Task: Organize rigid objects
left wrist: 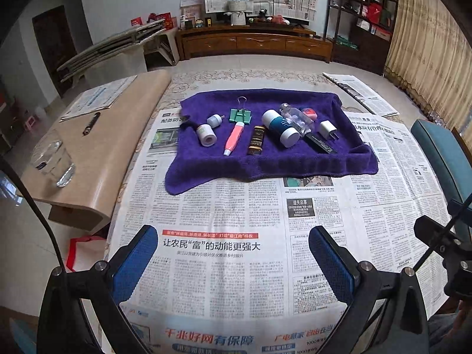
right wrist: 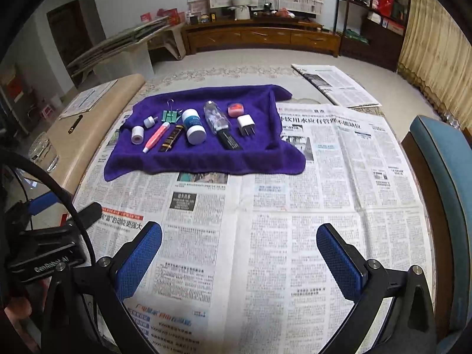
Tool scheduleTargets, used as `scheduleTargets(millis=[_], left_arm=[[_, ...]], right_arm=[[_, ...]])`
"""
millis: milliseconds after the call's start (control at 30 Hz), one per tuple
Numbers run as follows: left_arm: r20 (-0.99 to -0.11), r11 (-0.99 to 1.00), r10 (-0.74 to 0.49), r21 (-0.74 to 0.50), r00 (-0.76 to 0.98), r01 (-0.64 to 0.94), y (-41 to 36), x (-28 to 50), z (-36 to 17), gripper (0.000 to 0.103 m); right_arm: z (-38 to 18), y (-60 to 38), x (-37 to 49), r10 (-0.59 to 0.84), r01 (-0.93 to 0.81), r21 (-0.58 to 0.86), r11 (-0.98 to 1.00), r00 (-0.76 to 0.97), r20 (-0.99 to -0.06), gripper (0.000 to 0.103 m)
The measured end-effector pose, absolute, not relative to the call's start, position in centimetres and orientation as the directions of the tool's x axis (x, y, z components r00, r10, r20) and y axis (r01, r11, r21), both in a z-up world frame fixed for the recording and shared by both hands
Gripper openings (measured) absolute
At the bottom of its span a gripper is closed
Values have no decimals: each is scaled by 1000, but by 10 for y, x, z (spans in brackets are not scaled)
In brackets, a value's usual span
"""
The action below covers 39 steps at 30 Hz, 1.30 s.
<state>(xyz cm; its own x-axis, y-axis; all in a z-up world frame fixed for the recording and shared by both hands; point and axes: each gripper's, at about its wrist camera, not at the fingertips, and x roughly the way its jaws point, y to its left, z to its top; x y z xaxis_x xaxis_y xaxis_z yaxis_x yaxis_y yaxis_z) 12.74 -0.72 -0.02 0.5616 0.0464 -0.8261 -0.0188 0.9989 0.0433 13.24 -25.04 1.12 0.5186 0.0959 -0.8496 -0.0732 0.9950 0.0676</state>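
Observation:
A purple towel (left wrist: pixel 295 165) (right wrist: pixel 177 162) lies on the newspaper-covered table with small objects in a row on it. Among them are a white roll (left wrist: pixel 206 135) (right wrist: pixel 137 134), a green binder clip (left wrist: pixel 240 115) (right wrist: pixel 171 115), a pink pen (left wrist: pixel 233 138) (right wrist: pixel 156 137), a dark tube (left wrist: pixel 256 140), a white-and-teal bottle (left wrist: pixel 280 128) (right wrist: pixel 194 126), a clear bottle (left wrist: pixel 296 118) (right wrist: pixel 216 116) and a white charger plug (left wrist: pixel 328 129) (right wrist: pixel 246 124). My left gripper (left wrist: pixel 233 259) and right gripper (right wrist: pixel 242 256) both hang open over bare newspaper, well short of the towel, holding nothing.
A beige side table (left wrist: pixel 97 159) on the left carries a glass of water (left wrist: pixel 53 159), a pen (left wrist: pixel 91 124) and papers. A teal chair (right wrist: pixel 445 183) stands at the right edge. More newspaper (right wrist: pixel 333 85) lies at the far right of the table.

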Motion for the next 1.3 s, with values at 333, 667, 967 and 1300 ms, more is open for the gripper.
scheduleTargets(millis=[333, 667, 967, 1300], left_arm=[[-801, 998, 57, 47, 596, -33, -3, 110, 14, 103], [-804, 999, 42, 31, 593, -30, -3, 111, 14, 103], [-802, 999, 40, 27, 596, -31, -3, 111, 16, 103], [-803, 999, 41, 32, 594, -26, -3, 111, 14, 103]], right_arm=[[25, -243, 120, 91, -74, 60, 995, 541, -836, 103], [26, -238, 123, 86, -69, 58, 996, 534, -841, 103], [24, -238, 124, 72, -59, 48, 997, 526, -847, 103], [27, -239, 122, 67, -62, 40, 997, 528, -846, 103]])
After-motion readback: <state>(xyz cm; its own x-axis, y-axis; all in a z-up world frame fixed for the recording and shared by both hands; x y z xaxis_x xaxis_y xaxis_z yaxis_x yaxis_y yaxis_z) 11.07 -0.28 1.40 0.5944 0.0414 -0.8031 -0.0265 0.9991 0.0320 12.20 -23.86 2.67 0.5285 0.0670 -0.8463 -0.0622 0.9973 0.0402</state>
